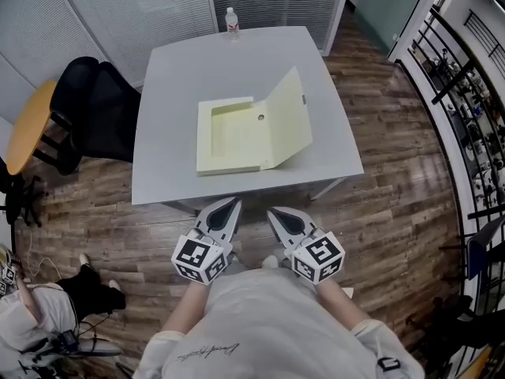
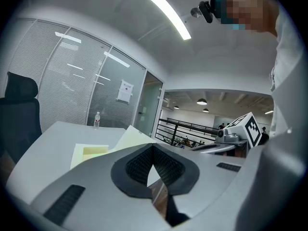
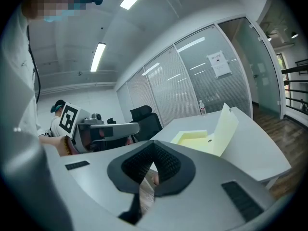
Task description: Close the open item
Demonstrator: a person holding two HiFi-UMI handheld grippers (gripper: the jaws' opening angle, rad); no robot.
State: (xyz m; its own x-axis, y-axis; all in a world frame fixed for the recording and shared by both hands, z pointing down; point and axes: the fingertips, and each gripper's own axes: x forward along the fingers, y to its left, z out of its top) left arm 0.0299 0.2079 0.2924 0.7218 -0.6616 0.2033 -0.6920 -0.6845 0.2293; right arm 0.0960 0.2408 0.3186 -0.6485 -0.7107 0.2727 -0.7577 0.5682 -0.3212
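Box (image 1: 229, 136) is found lying on the table (image 1: 173, 77), near the front edge and roughly centred. The lid (image 1: 288, 117) is raised on the right side, hinged along the box's right edge and leaning outward, so the tray is left exposed. A bottle (image 1: 232, 20) is seen at the far edge, well apart from the box. A chair (image 1: 95, 109) is noted at the left.

Left gripper (image 1: 233, 204) and right gripper (image 1: 274, 212) are held side by side close to the body, short of the table edge, tips pointed towards the box. In each gripper view the jaws are seen together at the tips, with nothing between them, only floor behind. Neither is touching the box.

Judgement: the task is not started. The lid is best reached by the right gripper and pushed leftward over the hinge. The left gripper may be needed to steady the tray against sliding.
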